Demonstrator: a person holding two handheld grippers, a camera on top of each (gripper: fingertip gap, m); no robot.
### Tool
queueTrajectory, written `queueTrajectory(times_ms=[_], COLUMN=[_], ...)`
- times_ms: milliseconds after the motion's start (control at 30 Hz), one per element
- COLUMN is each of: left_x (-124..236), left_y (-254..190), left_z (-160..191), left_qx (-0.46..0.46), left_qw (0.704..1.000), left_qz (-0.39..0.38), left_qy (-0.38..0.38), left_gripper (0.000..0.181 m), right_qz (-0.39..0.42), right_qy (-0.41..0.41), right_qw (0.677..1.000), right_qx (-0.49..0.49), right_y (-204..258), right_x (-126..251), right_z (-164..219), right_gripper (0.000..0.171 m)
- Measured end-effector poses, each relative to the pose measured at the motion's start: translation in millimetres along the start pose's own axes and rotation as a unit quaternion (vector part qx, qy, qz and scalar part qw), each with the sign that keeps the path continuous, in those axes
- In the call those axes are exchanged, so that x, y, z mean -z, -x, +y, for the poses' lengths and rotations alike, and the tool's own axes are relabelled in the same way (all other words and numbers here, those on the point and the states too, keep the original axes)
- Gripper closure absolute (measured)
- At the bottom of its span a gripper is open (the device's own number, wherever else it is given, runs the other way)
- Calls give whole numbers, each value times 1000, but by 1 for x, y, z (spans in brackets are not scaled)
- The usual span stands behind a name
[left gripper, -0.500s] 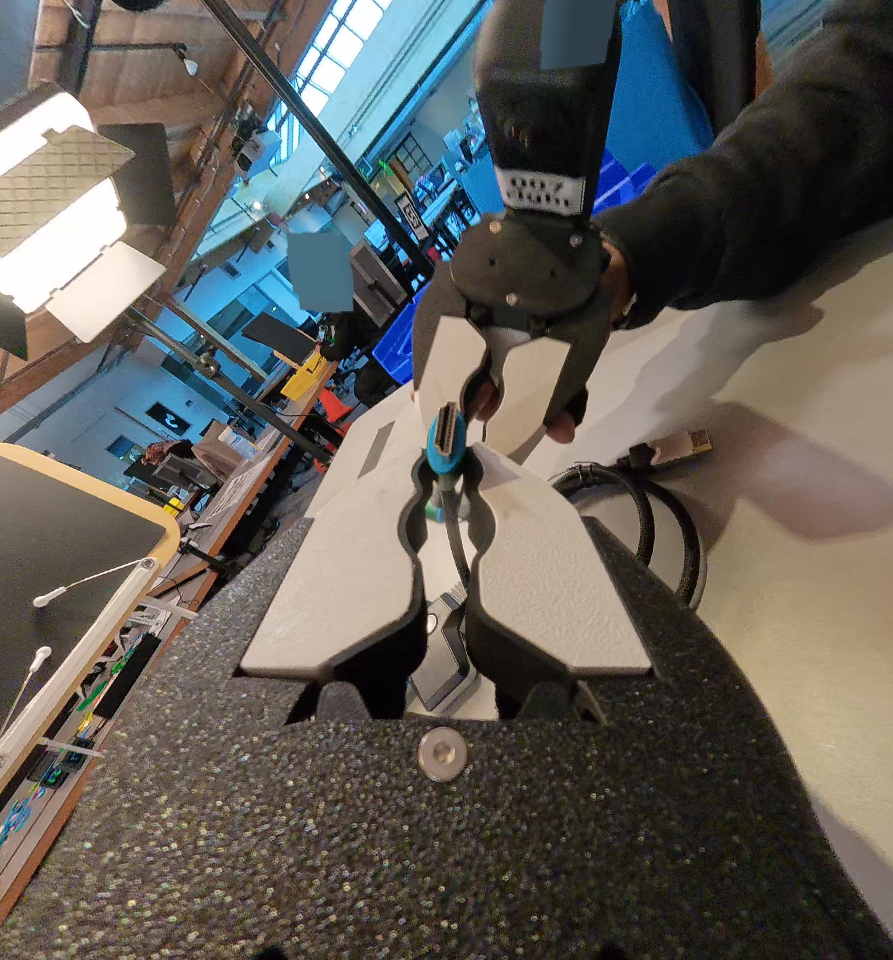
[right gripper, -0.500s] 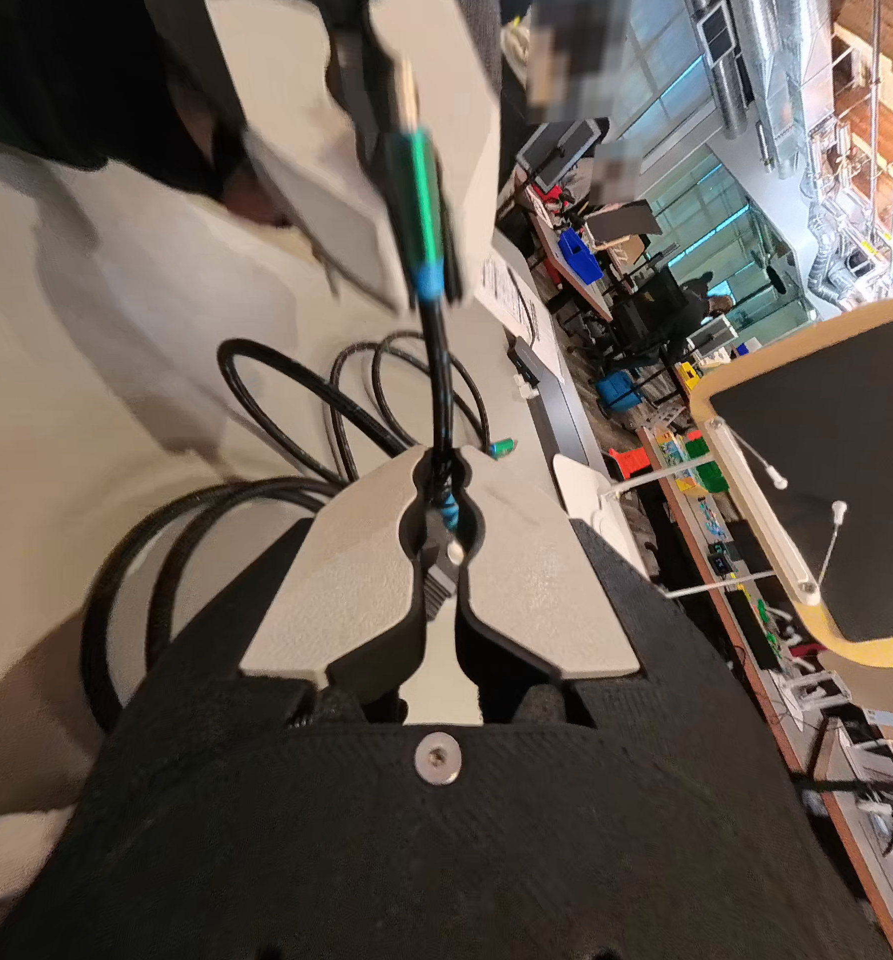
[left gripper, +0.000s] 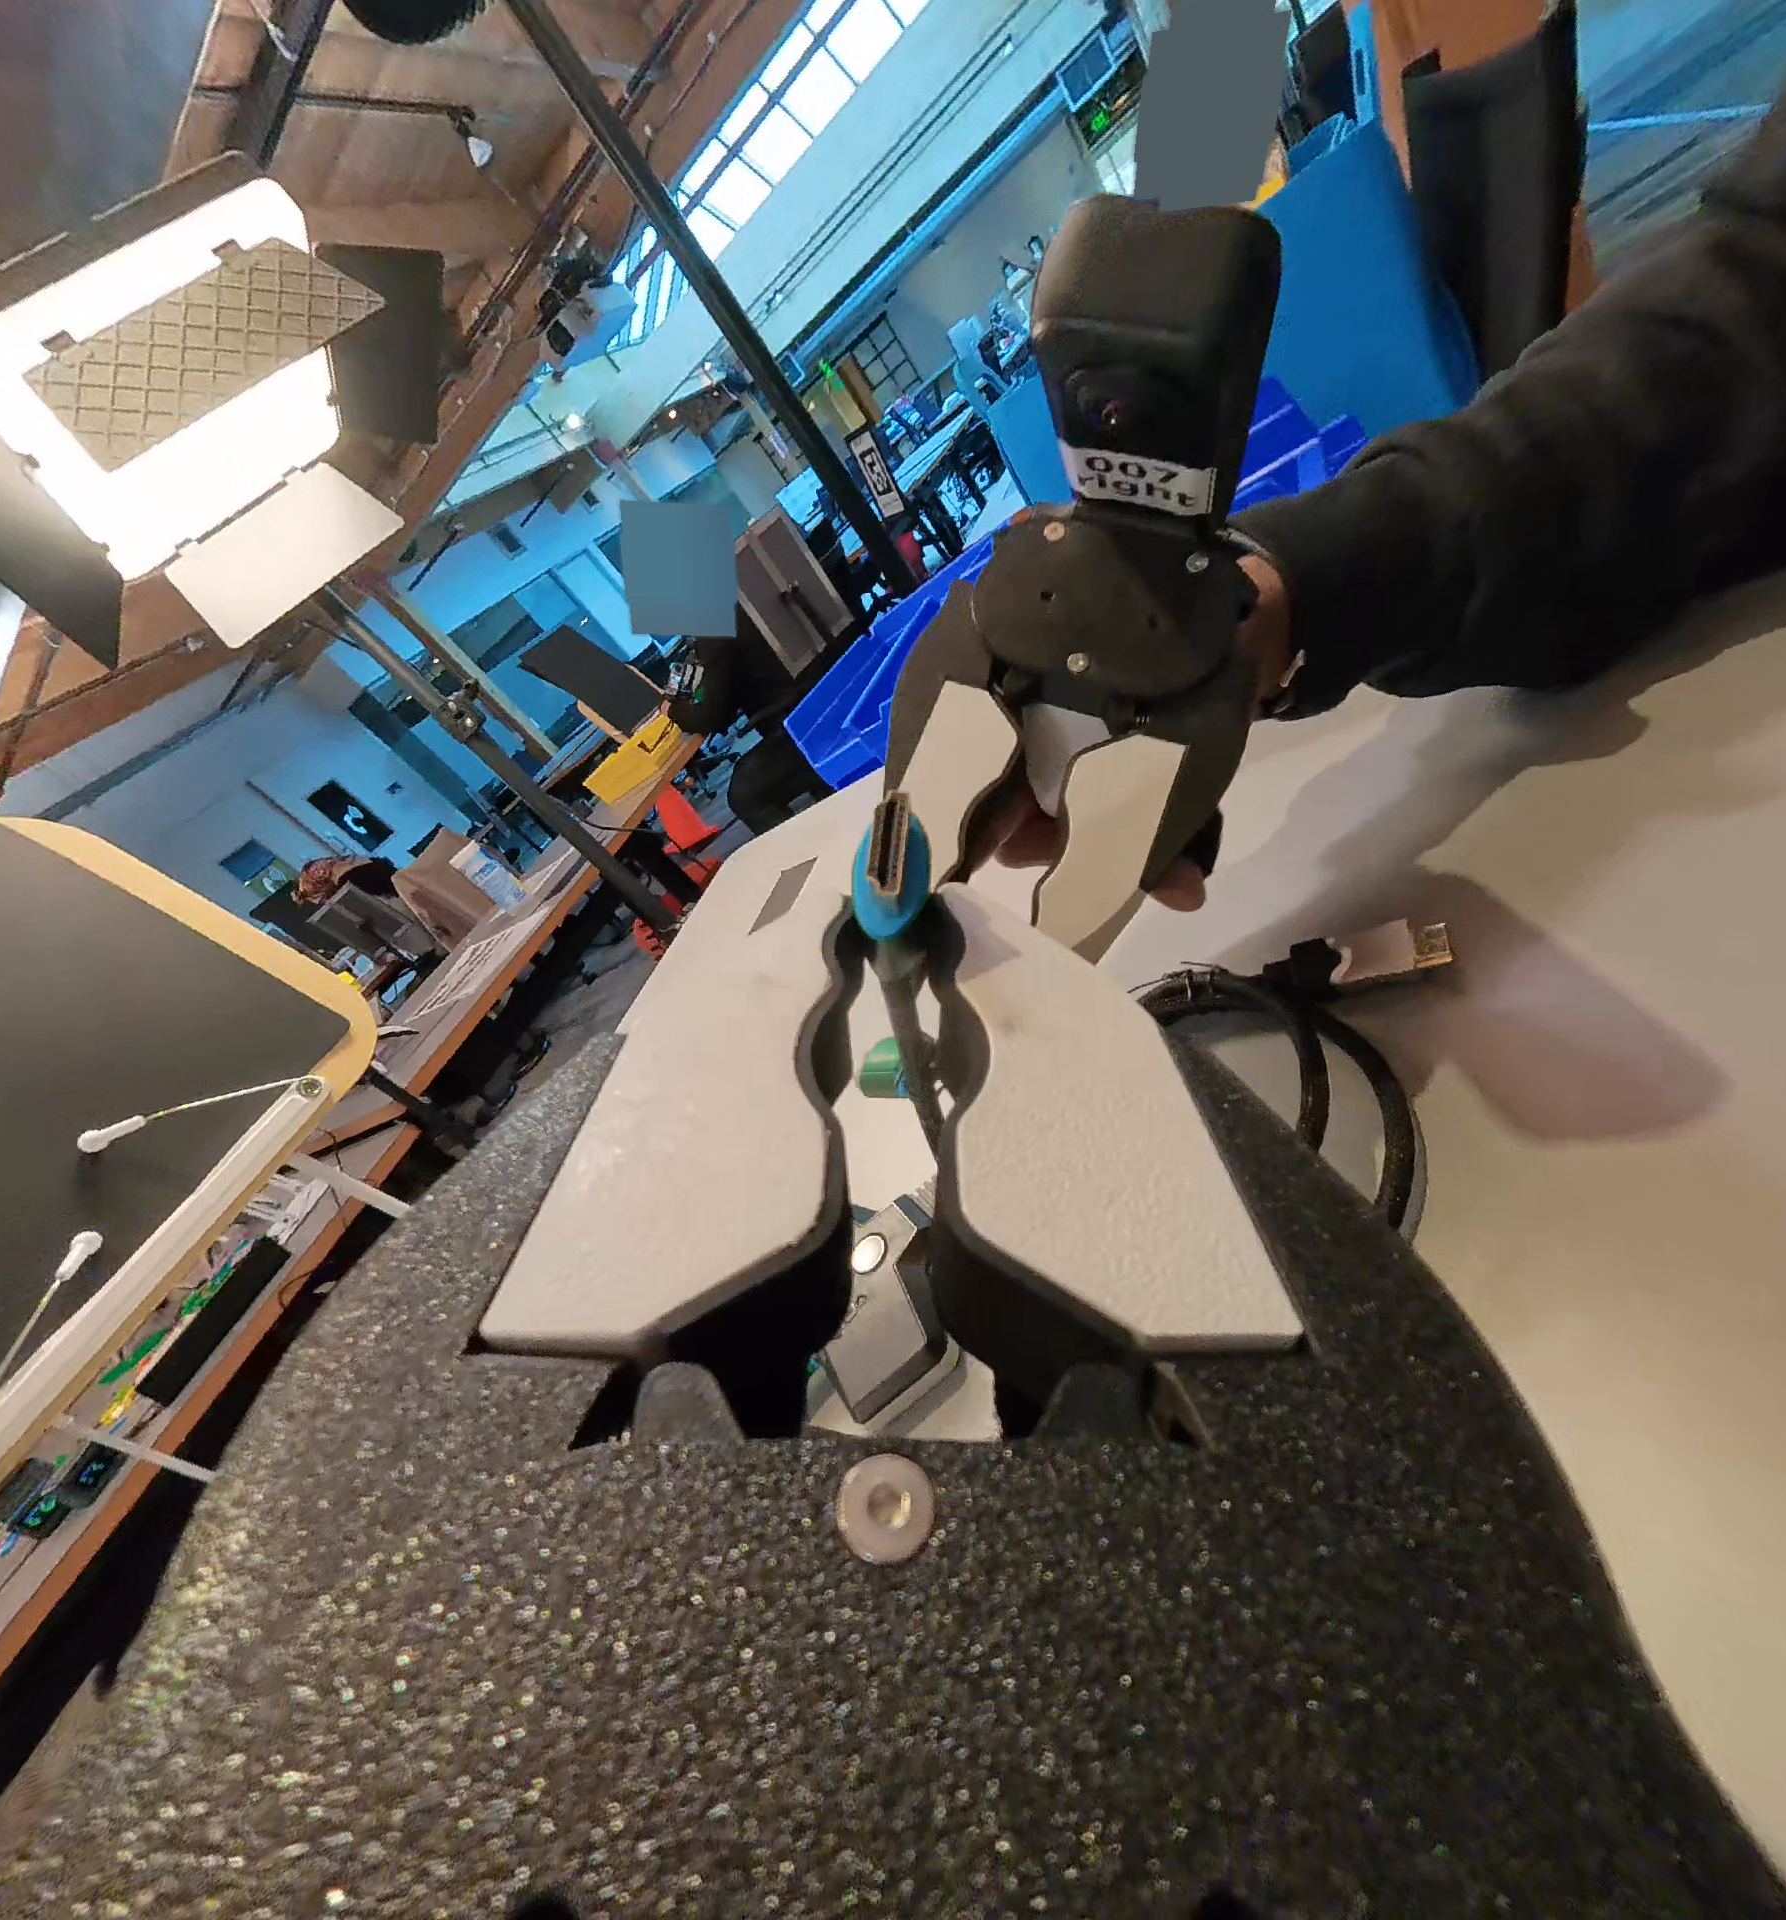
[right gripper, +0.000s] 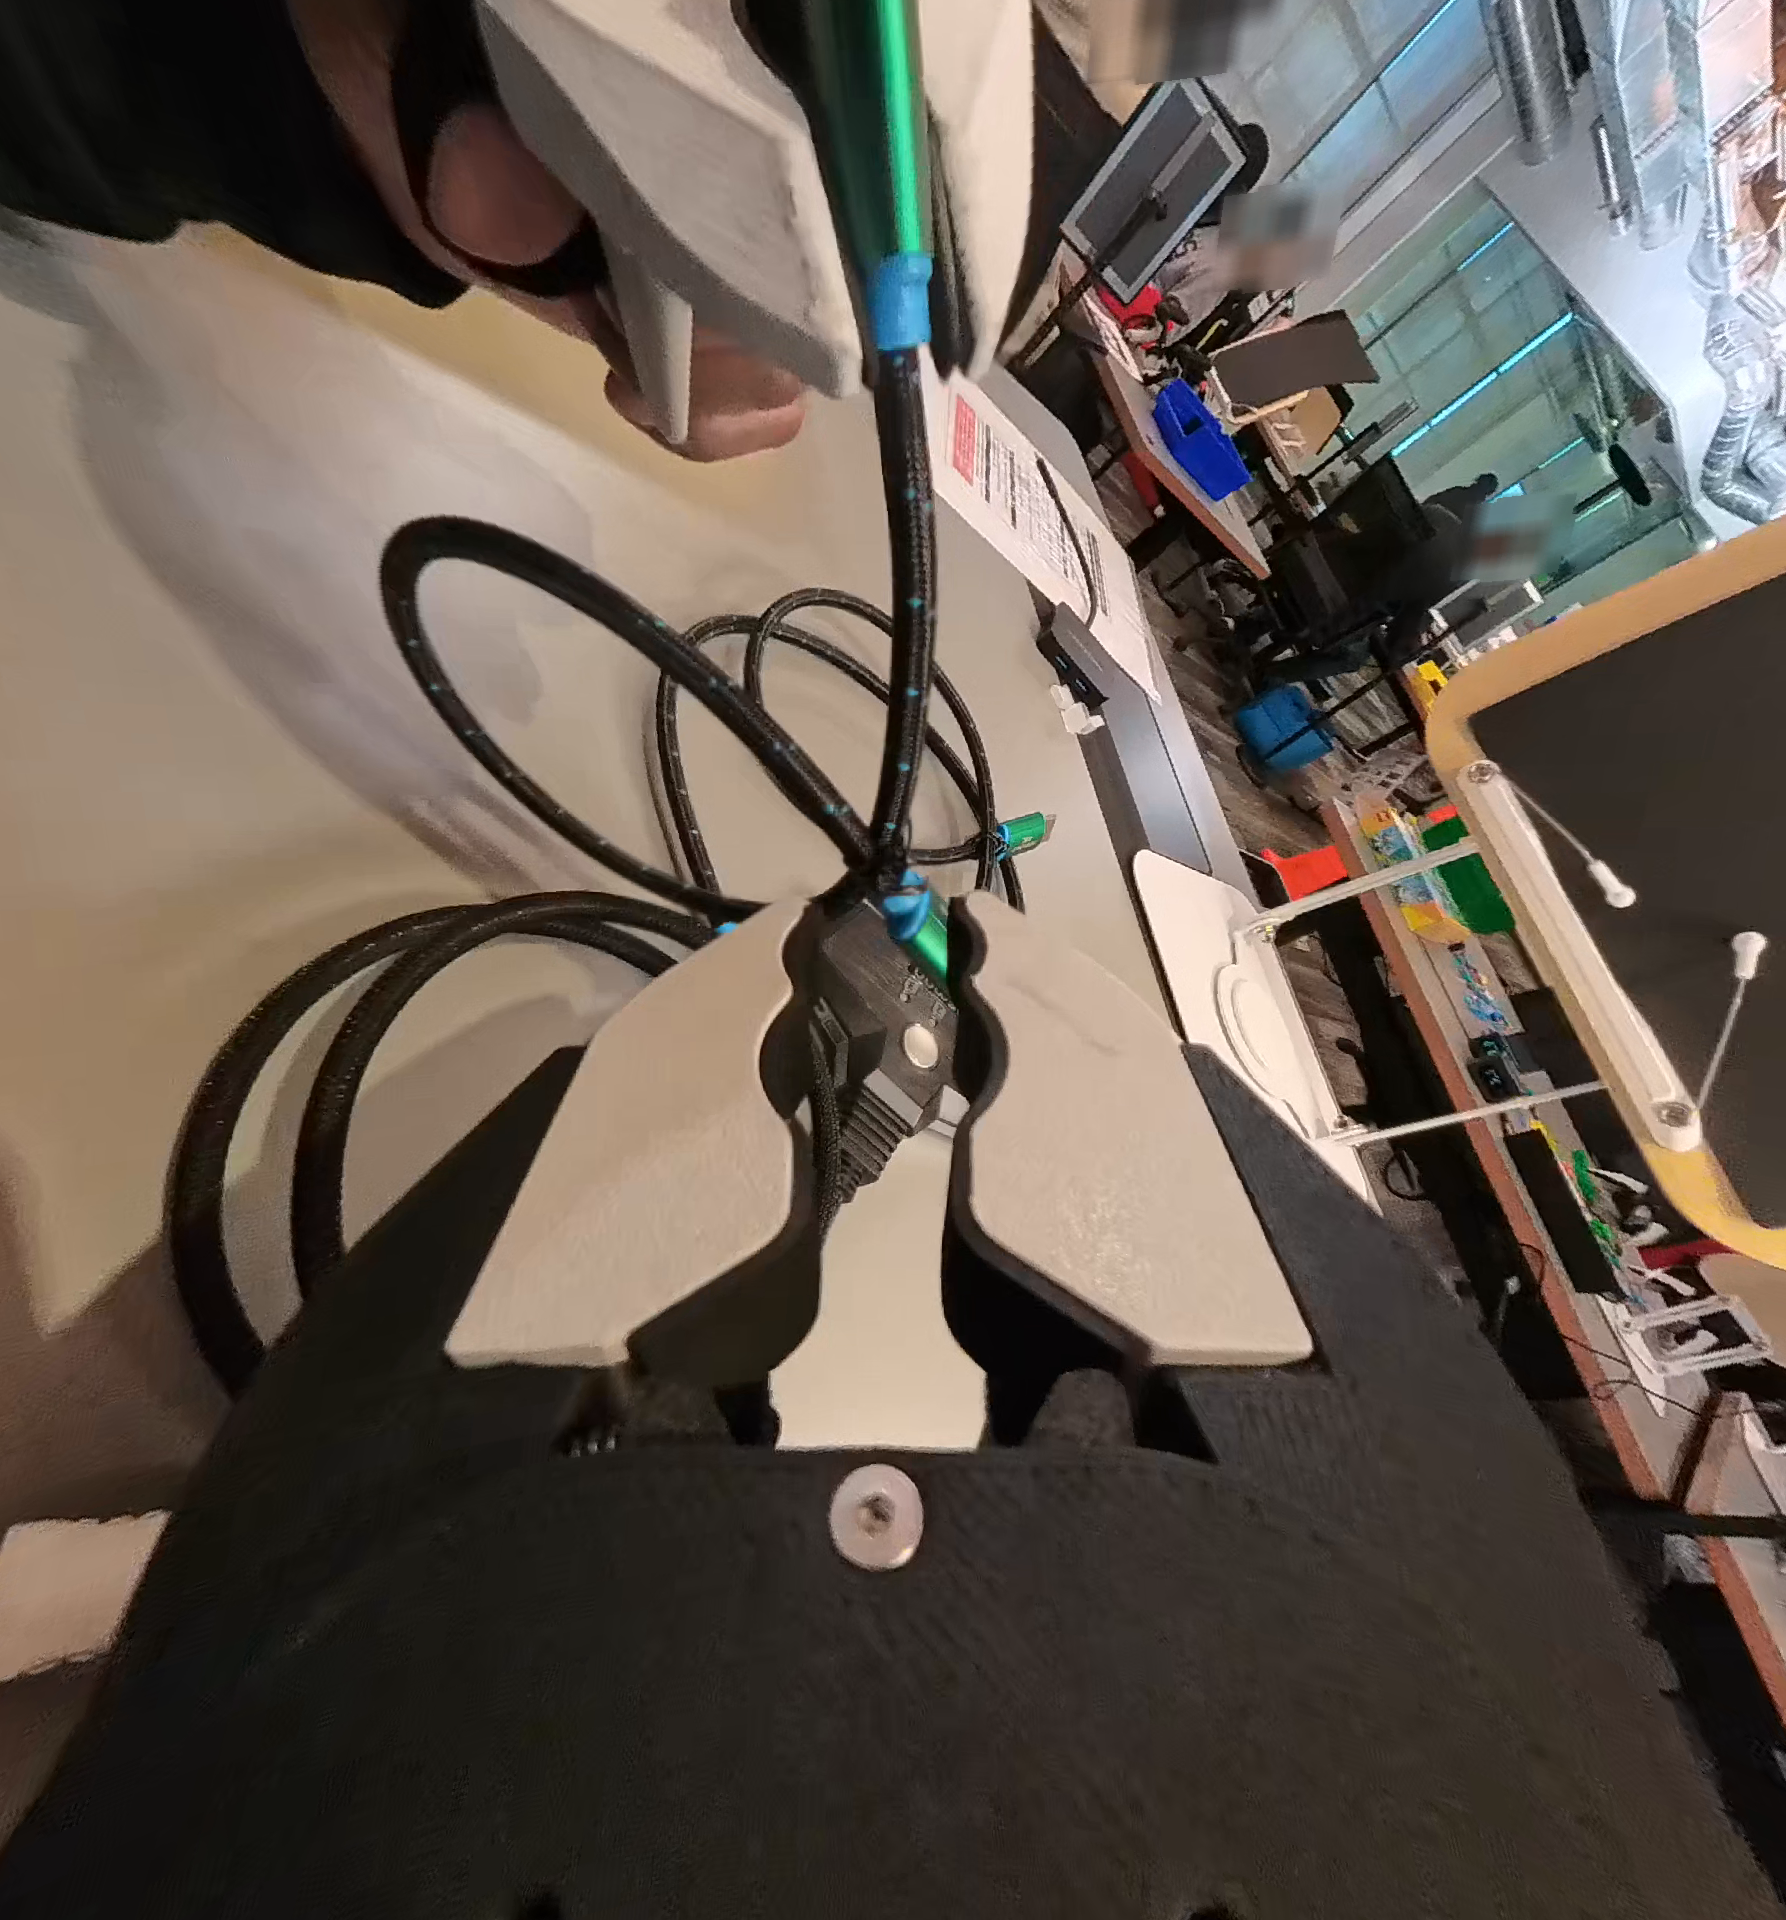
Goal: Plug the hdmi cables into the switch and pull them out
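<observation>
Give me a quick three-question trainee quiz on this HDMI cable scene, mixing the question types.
1. True or false: the right claw is shut on a plug.
2. Multiple choice: what does the left claw grip? A) the switch B) an HDMI plug with a blue collar C) a coiled cable
3. Fill in: the silver-tipped plug lies loose on the ____.

Key: 1 false, it is open; 2 B; 3 table.
</observation>
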State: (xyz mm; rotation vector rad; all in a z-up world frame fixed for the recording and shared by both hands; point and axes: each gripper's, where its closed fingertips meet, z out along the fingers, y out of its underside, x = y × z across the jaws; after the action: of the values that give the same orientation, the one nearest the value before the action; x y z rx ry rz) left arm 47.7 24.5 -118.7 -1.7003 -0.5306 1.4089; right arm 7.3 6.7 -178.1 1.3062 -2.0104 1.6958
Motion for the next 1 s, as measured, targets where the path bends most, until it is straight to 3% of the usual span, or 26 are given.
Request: queueTrajectory(times_ms=[367, 500, 667, 733, 767, 867, 1000], left_x=[3, 5, 6, 5, 6, 5, 11], left_y=[3, -6, -16, -18, -19, -3, 31], left_z=[-10, -12, -8, -5, -2, 11, 20], left_qx=[96, 152, 213, 233, 241, 274, 311], left_qw=[994, 984, 966, 961, 958, 955, 950], left_qz=[32, 84, 140, 150, 155, 109, 18], left_qy=[-35, -48, -40, -30, -25, -5, -3], left_gripper=[170, 170, 170, 170, 170, 167, 149], right_qz=[-19, -123, -238, -262, -250, -201, -138], right_qy=[-75, -102, -68, -47, -37, -19, -16], right_qw=[996, 985, 965, 960, 963, 966, 953], right_qx=[-49, -63, -82, -88, -92, -160, -270], right_y=[-10, 4, 23, 31, 29, 15, -3], right_x=[13, 17, 12, 5, -1, -18, -33], right_z=[-38, -60, -70, -70, -67, -57, -35], right_gripper=[147, 147, 143, 152, 163, 165, 165])
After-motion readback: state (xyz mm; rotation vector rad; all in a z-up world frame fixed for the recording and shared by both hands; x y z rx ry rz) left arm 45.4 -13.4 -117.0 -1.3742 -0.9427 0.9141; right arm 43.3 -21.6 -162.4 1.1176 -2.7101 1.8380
